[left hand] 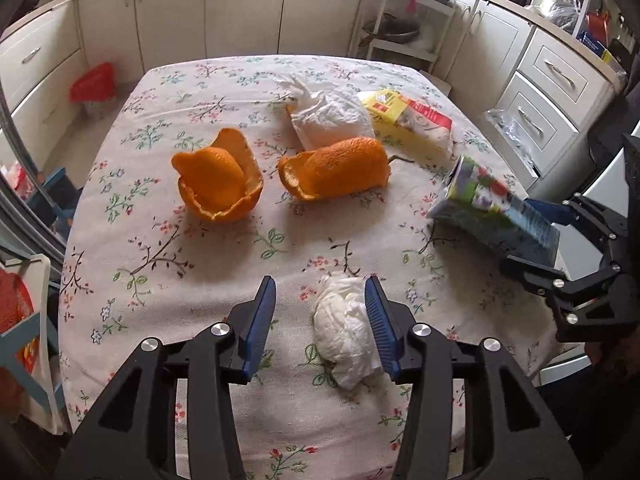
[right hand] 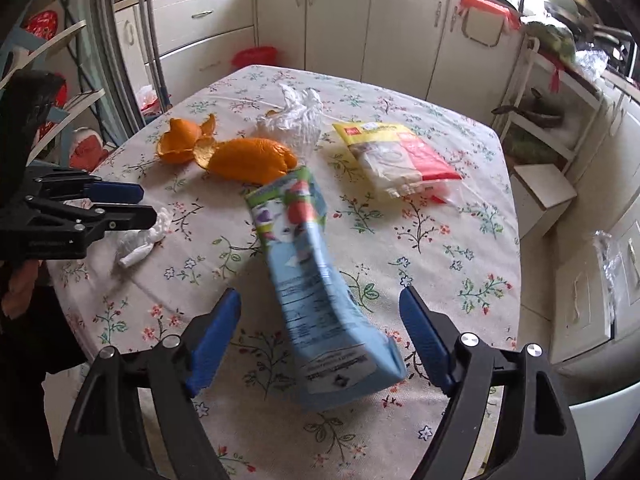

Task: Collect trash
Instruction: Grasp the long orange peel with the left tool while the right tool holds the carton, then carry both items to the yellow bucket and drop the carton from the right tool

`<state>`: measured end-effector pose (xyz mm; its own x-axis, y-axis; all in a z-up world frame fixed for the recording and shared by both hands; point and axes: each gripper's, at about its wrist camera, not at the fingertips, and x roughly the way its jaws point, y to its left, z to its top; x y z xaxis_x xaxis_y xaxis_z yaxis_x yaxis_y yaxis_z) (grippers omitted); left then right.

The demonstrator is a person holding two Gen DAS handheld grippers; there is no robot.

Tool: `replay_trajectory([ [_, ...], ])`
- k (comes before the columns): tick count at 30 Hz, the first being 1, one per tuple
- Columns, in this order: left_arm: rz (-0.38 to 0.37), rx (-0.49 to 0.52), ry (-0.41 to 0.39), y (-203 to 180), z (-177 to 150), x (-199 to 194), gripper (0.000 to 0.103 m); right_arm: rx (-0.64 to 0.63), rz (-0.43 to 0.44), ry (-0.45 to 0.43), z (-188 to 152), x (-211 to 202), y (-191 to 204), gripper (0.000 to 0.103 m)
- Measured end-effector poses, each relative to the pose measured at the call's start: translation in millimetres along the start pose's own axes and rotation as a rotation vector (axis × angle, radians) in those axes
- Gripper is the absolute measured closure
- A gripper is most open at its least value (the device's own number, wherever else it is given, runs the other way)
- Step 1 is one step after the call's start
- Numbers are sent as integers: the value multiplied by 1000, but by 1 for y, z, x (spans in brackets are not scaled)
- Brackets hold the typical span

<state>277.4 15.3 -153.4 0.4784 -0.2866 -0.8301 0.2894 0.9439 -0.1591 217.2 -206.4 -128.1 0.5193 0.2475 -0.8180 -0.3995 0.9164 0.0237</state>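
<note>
The right gripper's [right hand: 320, 332] fingers stand wide, straddling the drink carton [right hand: 316, 280], whose long axis runs forward between them toward the orange peel [right hand: 252, 160]. The left gripper [left hand: 320, 316], also spread, brackets the crumpled tissue [left hand: 346, 332] beside the carton, its right pad touching.

carton: blue and green drink carton [right hand: 316, 280], tilted, blurred
tissue: white crumpled wad [left hand: 348, 328], lies on the bench
peels: two orange pieces [left hand: 218, 180] [left hand: 336, 168], side by side
bag: white, knotted [left hand: 328, 118]
packet: yellow and red [left hand: 408, 120]
</note>
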Motion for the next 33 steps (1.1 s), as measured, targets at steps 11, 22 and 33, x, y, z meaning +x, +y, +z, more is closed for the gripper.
replay_trajectory([
  [11,155,336,-63,-52,54,30,52,123,64,39,1,6,-23,56],
  [22,76,224,-15,-30,77,46,86,167,105,57,3,9,-32,56],
  [33,-395,-236,-61,52,68,12,90,157,108,61,2,8,-27,56],
])
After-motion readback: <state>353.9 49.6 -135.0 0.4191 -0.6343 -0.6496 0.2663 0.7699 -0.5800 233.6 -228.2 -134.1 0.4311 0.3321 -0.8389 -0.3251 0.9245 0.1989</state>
